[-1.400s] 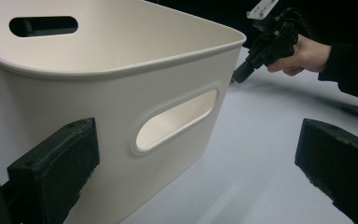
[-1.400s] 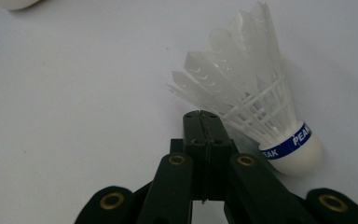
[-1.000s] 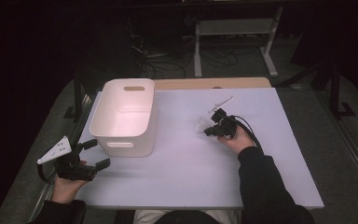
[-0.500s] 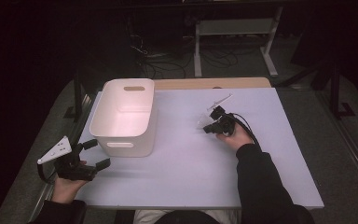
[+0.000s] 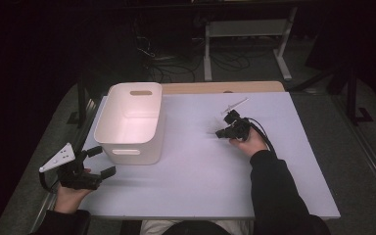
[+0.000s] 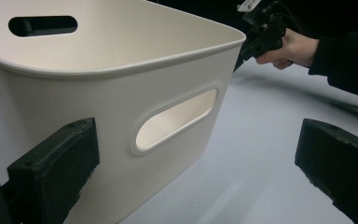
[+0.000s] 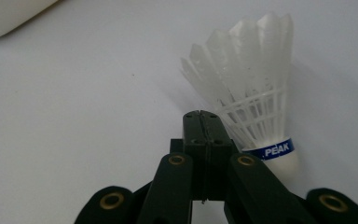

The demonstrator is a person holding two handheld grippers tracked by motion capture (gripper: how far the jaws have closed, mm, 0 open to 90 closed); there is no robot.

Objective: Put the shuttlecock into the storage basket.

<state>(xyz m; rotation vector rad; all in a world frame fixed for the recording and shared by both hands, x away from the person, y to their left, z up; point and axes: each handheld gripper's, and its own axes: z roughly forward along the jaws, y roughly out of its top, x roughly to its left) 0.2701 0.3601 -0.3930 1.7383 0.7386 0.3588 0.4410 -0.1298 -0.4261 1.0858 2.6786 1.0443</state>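
A white feather shuttlecock with a blue band lies on the pale table, cork end toward the camera. My right gripper is shut, jaws pressed flat together with nothing between them, just left of the shuttlecock's lower skirt. In the high view the right gripper sits right of the table's middle, pointing left. A white plastic bin with handle slots stands at the left and looks empty. My left gripper is open at the front left corner, facing the bin's near wall, apart from it.
The table sheet ends close to the left hand at the front left corner. A wooden strip runs along the far edge. Beyond it are a metal stand and floor cables in the dark.
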